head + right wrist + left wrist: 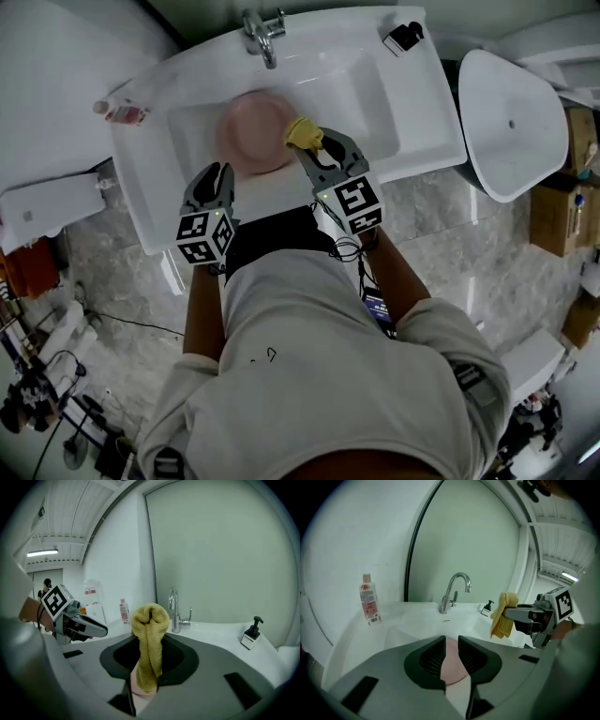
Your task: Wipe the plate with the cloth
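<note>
The plate is round, plain and pale pink. It lies in the basin of the sink, left of the basin's middle and close to its front edge. The cloth is yellow terry, bunched into a narrow fold and pinched between the jaws of the right tool. Its rounded fold stands above the jaw tips and a tail hangs down. It sits over the plate's right rim; whether they touch cannot be told.
</note>
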The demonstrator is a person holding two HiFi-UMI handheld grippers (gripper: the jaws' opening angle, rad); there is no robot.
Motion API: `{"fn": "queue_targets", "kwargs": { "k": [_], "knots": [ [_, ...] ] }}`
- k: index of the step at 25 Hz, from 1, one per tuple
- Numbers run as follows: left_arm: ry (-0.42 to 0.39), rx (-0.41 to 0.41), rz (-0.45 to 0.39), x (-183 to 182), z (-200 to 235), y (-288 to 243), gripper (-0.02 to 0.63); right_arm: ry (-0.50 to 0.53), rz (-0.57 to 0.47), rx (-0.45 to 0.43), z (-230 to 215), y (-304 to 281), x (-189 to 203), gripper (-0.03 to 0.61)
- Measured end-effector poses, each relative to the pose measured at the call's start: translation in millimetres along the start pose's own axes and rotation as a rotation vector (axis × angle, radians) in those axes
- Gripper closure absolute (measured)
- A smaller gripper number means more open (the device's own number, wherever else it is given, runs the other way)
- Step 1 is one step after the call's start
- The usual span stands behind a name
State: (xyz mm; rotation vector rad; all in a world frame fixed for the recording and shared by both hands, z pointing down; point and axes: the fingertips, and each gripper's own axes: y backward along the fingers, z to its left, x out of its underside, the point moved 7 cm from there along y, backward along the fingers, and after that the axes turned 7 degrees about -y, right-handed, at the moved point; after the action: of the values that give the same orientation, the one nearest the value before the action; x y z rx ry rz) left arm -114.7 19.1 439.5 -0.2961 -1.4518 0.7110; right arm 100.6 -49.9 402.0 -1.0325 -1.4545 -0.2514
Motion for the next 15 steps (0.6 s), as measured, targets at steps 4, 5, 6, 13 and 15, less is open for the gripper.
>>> {"fn": "queue_targets", "kwargs": {
  "k": [4,5,6,13,15],
  "knots": [
    [0.01,-0.001,0.077,23.3,31.1,-27.8,0.52,0.016,0.107,-0.037,8.0,-44.5,13.5,0.488],
    [0.008,-0.002,0.099,29.5,38.7,-35.7,0.52,0.02,0.129,-0.041,10.4,-53.5,15.7,0.488],
    [0.01,-0.005,0.122,35.9,46.8,-44.1,0.52,0.021,0.15,-0.04,12.4,-62.0,17.7,0.488],
    [0.102,-0.01,0.288,78.2,99.5,-105.6,0.52,-0.018,0.304,0.001,27.2,-122.3,37.4,0.488],
    [0.114,0.01,0.326,88.9,106.9,-121.7,0.52,-0.022,0.339,0.009,30.0,-135.6,45.3,0.488]
  ]
}}
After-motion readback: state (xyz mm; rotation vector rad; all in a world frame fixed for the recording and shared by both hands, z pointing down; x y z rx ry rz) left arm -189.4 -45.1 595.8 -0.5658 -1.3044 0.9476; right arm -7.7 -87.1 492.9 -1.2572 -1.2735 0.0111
